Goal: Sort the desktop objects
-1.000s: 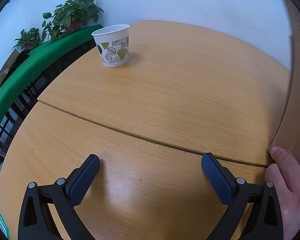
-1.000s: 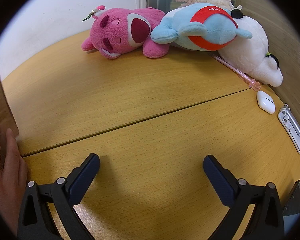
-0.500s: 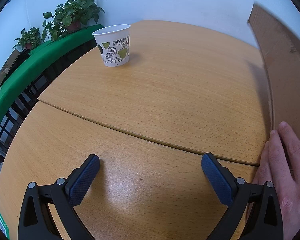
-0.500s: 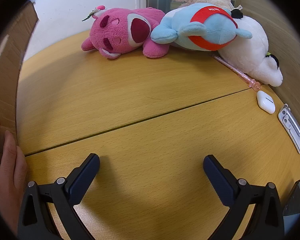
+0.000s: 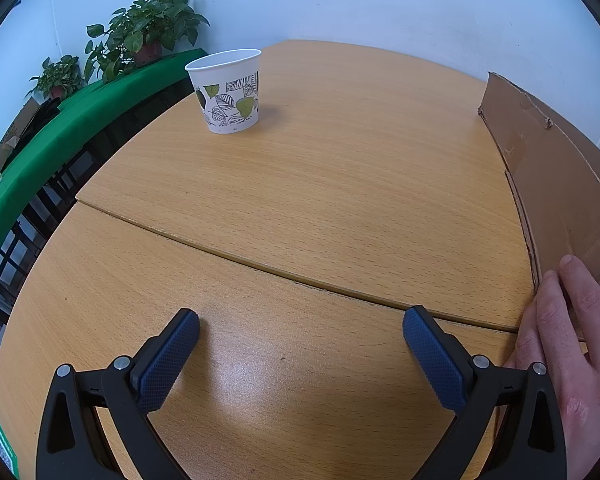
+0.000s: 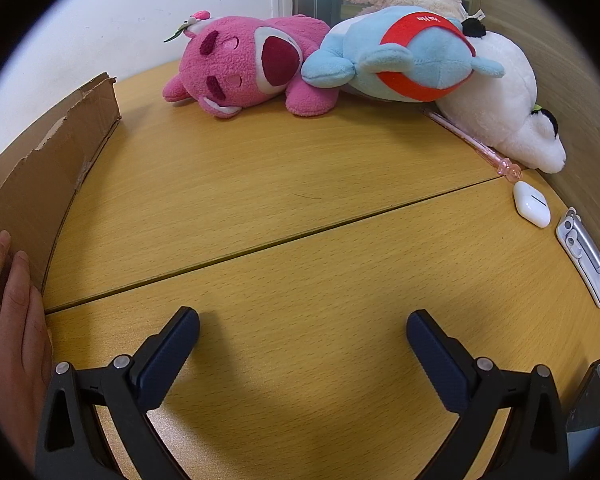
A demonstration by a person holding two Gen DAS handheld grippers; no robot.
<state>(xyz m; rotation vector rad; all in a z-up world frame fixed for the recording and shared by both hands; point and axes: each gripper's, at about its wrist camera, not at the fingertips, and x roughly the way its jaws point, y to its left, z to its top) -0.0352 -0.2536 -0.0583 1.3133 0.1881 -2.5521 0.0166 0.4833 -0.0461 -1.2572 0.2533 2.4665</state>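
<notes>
Hand (image 5: 572, 344) flat against cardboard box (image 5: 556, 184)

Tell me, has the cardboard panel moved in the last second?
Yes. In the left wrist view the cardboard panel has swung back from the camera and now stands lower, while the paper cup stayed put.

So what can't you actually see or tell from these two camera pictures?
- Cardboard box: contents hidden by its own wall in both views; the frame edge cuts it off.
- Paper cup, left view: inside hidden by its wall.
- Pink pen, right view: far end hidden under the white plush.
- Dark object, right view: cut off by the edge, unidentifiable.
</notes>
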